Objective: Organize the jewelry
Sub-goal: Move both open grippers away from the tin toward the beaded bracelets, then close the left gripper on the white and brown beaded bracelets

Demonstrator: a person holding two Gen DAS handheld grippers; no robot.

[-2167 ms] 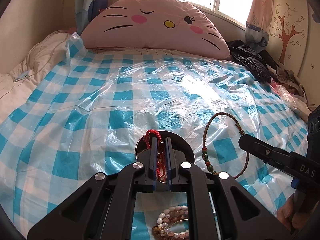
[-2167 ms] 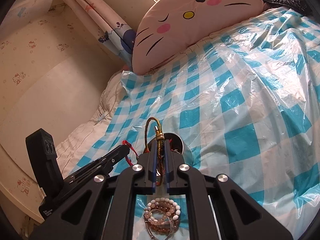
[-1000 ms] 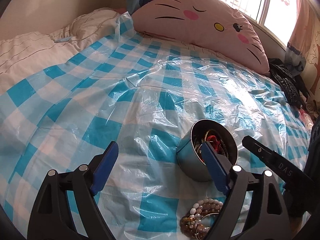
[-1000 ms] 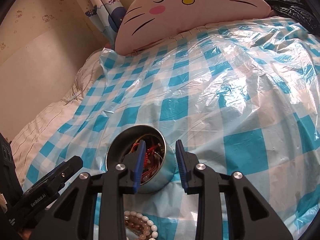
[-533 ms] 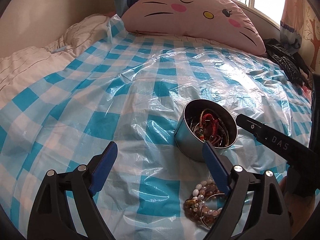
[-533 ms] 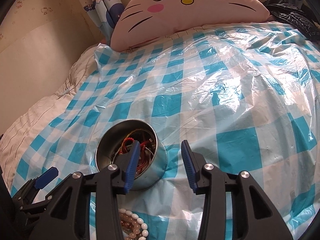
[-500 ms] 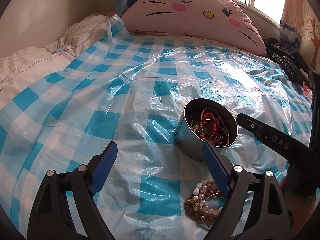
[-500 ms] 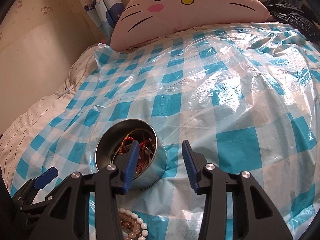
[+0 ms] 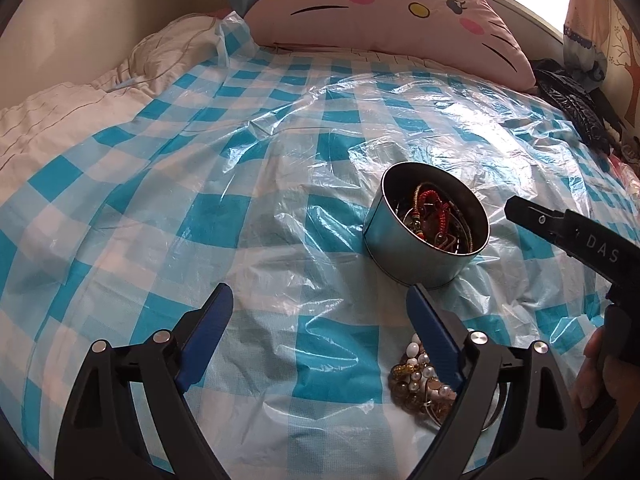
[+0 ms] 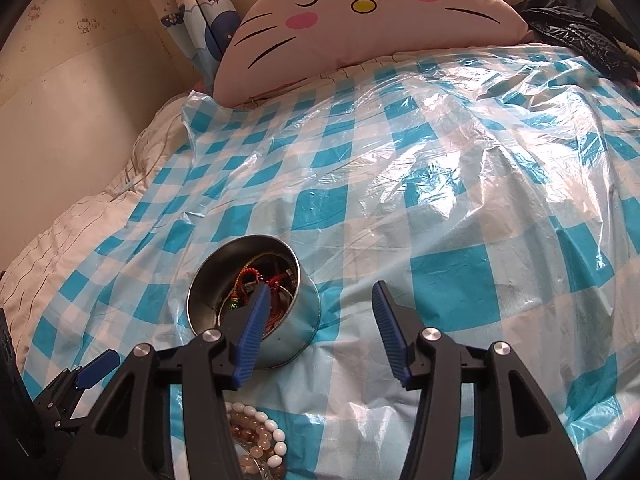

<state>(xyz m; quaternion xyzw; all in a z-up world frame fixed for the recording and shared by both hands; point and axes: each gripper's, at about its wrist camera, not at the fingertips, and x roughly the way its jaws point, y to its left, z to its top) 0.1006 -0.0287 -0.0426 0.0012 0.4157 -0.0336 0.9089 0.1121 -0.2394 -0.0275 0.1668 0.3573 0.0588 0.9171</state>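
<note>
Jewelry is lying in 2 places on the bed: a tangle of red cord and beaded pieces (image 9: 434, 216) is sitting inside the round metal tin (image 9: 404, 256), and a pile of pearl and amber bead bracelets (image 9: 416, 384) is resting on the checked plastic sheet (image 9: 248, 216) just in front of the tin, on the near side.

The left gripper (image 9: 320, 332) is hanging wide open with nothing between its blue pads, poised over the sheet with its right finger just above the bracelet pile. The right gripper (image 10: 318, 320) is opening at this moment, and nothing is caught between its pads; its left finger is overlapping the tin's mouth in the right wrist view, while the tin (image 10: 256, 304) itself is sitting to the left of the gap.

The step in hand looks like the pause after a drop-off into the tin, with the loose bracelets (image 10: 256, 440) being the next piece to collect. That move is calling for 1 gripper to come down over the pile, close on a strand, and carry it over the rim.

A large pink cat-face cushion (image 9: 384, 12) is leaning at the head of the bed, and dark clothing (image 9: 576, 104) is heaped at the far right; both are well apart from the work. The slippery, crinkled sheet is probably the main nuisance, since the pads could pinch plastic along with beads.
</note>
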